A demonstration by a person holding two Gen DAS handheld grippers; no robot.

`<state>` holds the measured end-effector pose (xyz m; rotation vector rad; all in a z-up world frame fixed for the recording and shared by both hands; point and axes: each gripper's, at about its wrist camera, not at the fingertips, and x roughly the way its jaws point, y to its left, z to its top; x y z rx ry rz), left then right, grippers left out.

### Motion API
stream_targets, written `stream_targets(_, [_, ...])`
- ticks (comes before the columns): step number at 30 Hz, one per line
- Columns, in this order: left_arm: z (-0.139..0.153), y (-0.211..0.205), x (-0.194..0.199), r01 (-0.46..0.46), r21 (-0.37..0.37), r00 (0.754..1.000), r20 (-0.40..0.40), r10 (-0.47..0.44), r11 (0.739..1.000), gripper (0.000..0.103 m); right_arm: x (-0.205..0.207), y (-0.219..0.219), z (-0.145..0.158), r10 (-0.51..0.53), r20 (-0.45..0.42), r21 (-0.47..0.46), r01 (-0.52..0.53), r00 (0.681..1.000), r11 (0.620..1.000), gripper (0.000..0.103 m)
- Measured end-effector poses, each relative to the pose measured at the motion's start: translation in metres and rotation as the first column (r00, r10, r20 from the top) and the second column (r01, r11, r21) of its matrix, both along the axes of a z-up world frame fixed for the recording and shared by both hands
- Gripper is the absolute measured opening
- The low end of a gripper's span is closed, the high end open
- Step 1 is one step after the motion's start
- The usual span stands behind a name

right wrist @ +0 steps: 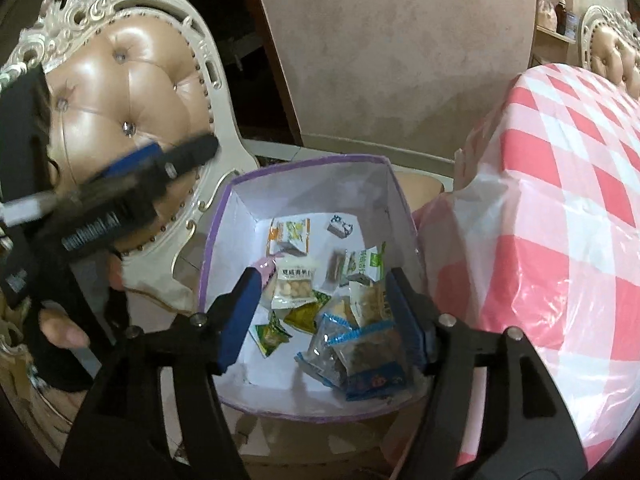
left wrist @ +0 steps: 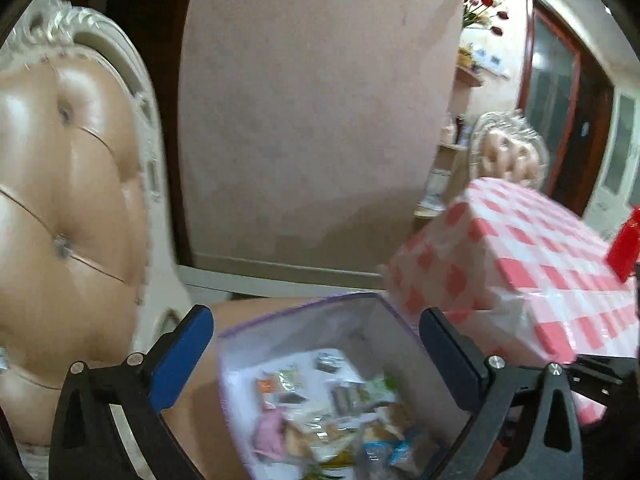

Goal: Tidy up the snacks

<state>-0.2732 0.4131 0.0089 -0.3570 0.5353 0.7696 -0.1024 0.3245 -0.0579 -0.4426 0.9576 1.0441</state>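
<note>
While we hold both grippers above the chair (right wrist: 120, 92), the table (right wrist: 560, 208) with its red-and-white checked cloth stands just to the right. On the chair seat beside it sits the box (right wrist: 304, 184), purple-edged and white inside, with the snack packets (right wrist: 320, 296) lying loose on its bottom. Our right gripper (right wrist: 328, 312) hangs over the box, jaws apart and empty, the packets showing between them. Our left gripper (left wrist: 316, 352) does likewise, jaws wide apart and holding nothing.
</note>
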Motion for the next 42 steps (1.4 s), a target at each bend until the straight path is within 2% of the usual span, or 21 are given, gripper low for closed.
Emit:
stream_targets(3, [-0.002, 0.002, -0.002, -0.102, 0.012, 0.992, -0.072, 0.103, 0.995, 0.103, -0.006, 0.001, -0.002, 0.012, 0.011, -0.024, -0.012, 1.0, 1.0, 0.069])
stream_targets(5, [-0.01, 0.006, -0.002, -0.149, -0.019, 0.983, -0.107, 0.146, 0.989, 0.103, -0.007, 0.0, -0.004, 0.009, 0.012, -0.036, -0.009, 1.0, 0.999, 0.069])
stream_targets(9, [-0.031, 0.018, 0.006, -0.112, -0.151, 0.985, -0.149, 0.089, 0.982, 0.103, -0.007, -0.003, -0.002, 0.007, 0.009, -0.034, -0.007, 1.0, 0.999, 0.069])
stream_targets(12, [-0.043, 0.019, 0.011, -0.11, -0.197, 0.982, -0.171, 0.077, 0.974, 0.103, -0.002, -0.005, -0.001, -0.008, -0.011, -0.023, 0.008, 1.0, 1.0, 0.069])
stream_targets(23, [-0.055, 0.01, 0.022, -0.096, -0.19, 0.972, -0.231, 0.051, 0.977, 0.103, -0.005, -0.004, -0.002, -0.004, -0.004, -0.03, 0.004, 1.0, 1.0, 0.07])
stream_targets(42, [-0.061, 0.01, 0.025, -0.093, -0.204, 0.968, -0.248, 0.04, 0.975, 0.103, -0.006, -0.002, -0.004, 0.004, 0.001, -0.046, -0.004, 1.0, 0.999, 0.071])
